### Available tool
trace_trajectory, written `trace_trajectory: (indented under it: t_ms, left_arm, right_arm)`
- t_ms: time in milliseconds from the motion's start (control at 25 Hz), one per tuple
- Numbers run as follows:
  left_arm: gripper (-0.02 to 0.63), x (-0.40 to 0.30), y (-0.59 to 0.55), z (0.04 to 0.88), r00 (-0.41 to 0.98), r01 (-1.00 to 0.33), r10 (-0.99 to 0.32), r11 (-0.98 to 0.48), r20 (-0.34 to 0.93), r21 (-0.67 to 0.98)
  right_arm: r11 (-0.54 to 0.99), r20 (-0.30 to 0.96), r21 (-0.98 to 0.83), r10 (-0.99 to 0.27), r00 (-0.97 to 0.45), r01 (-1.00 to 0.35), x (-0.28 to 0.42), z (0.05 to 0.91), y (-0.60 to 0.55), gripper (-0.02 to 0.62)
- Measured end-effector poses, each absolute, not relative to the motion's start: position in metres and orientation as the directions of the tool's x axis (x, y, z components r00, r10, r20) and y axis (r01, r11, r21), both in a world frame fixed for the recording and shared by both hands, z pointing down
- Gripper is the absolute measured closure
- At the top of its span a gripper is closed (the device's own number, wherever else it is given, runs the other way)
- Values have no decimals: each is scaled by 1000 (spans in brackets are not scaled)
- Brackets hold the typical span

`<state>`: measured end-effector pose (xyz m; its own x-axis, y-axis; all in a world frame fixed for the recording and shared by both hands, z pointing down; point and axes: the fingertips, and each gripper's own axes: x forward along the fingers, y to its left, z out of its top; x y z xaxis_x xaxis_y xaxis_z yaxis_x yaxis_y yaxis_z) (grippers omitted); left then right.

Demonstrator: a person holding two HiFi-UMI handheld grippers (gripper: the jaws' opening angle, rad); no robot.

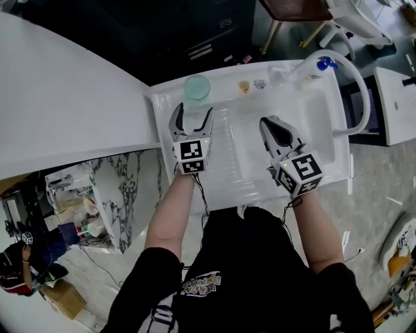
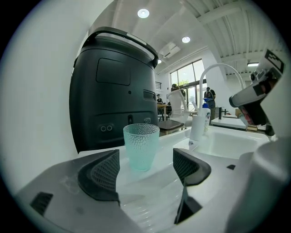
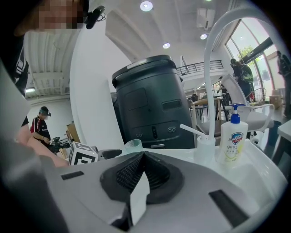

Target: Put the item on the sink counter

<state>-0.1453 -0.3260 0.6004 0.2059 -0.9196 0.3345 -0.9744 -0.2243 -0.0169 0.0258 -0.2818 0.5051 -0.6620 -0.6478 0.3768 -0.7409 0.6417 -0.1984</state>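
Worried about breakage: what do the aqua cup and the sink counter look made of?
The cup is probably plastic, possibly pressed glass: translucent pale aqua with a dimpled wall. The sink counter is glossy white, likely ceramic or moulded resin: smooth, with soft reflections.

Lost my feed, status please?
Left tool open, short of the cup. Right tool shut, empty. Cup upright on sink counter. Nothing in the way.

Light is bright and even. Round ceiling lamps [image 2: 143,13] glow overhead in both gripper views, and daylight comes through large windows [image 2: 186,79] at the back. The white sink counter [image 1: 227,97] is almost overexposed and carries only soft shadows. Both gripper views curve strongly near their edges, with black corners.
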Motion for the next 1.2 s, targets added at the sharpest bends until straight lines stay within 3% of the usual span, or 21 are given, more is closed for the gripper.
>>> trace_trajectory:
  t_ms: [1200]
  left_arm:
    - [273, -53, -116, 454, 146, -987, -969, -157, 199, -41]
  right_arm:
    - [818, 226, -151, -518, -825, -555, 69, 431, -156, 541]
